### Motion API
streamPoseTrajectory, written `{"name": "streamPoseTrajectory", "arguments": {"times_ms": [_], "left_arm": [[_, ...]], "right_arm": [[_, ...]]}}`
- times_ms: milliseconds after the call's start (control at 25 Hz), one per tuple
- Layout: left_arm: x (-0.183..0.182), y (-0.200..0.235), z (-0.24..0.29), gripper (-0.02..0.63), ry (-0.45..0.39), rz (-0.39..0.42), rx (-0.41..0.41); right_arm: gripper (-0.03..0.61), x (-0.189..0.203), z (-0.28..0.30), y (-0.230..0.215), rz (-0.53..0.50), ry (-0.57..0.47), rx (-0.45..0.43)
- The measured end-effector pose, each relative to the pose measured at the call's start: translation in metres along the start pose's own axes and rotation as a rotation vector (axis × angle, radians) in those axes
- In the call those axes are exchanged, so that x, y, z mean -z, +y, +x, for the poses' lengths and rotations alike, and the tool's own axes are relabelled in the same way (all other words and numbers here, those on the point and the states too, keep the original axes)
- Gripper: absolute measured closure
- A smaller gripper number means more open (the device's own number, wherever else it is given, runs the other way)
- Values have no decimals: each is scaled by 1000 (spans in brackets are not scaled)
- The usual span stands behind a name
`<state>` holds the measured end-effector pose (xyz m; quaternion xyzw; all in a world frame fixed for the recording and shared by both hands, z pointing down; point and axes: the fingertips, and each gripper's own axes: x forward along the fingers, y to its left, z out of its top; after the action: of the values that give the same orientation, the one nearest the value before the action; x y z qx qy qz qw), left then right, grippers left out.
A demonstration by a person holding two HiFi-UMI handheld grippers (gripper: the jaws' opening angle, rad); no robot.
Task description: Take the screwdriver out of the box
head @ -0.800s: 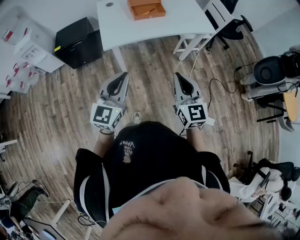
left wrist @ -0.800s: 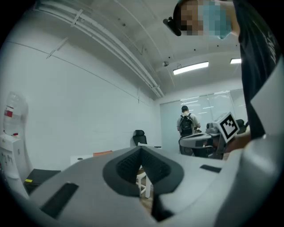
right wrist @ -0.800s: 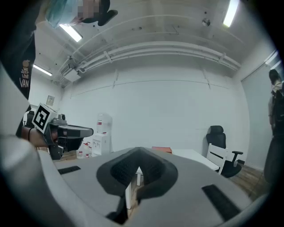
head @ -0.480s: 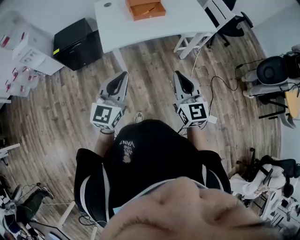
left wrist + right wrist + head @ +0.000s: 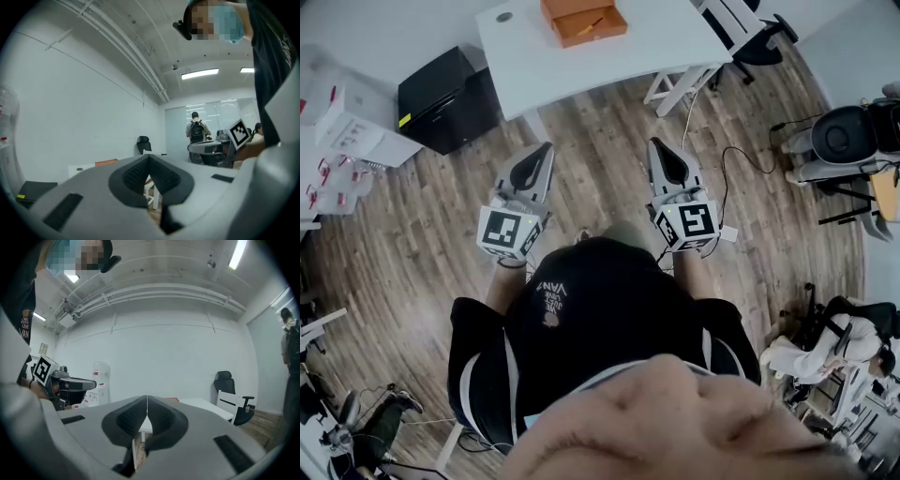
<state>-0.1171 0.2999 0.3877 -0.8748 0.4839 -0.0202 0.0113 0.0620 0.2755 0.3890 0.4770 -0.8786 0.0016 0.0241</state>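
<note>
Overhead, the orange box is sitting on the white table at the far edge of the head view, its top rim running out of frame. The screwdriver is lying inside it as a thin yellowish bar, too small for handle or tip to be told apart. Both tools are being held level above the wood floor, well apart from the table. The left gripper is pressing its ribbed pads together on nothing, and in its own view the jaws are covering most of the table, leaving only a sliver of the box showing. The right gripper is likewise pressing its pads together with nothing between them. Each marker cube is hiding the hand behind it. White lettering on the person's black shirt is appearing upside down and too small to read with certainty. A black cabinet is standing just left of the table; its yellow label is showing no legible print.
</note>
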Motion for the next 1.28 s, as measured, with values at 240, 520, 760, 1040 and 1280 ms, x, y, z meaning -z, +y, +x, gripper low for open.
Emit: {"name": "streamPoseTrajectory", "arguments": {"times_ms": [240,520,760,1040,1280], "left_arm": [[6,11,26,598,13,-30,6],[9,27,71,598,35,-40,-39],[-2,40,114,598,23,-21,-87],[-5,40,157,598,27,-15,-138],[-1,44,179,598,42,-11,-187]], "right_arm": [[566,3,19,-23,17,16,8],[566,8,55,-56,27,35,-43],[566,-2,92,-93,16,9,-104],[566,-1,118,-128,27,7,-165],[566,7,137,-154,42,21,-205]]}}
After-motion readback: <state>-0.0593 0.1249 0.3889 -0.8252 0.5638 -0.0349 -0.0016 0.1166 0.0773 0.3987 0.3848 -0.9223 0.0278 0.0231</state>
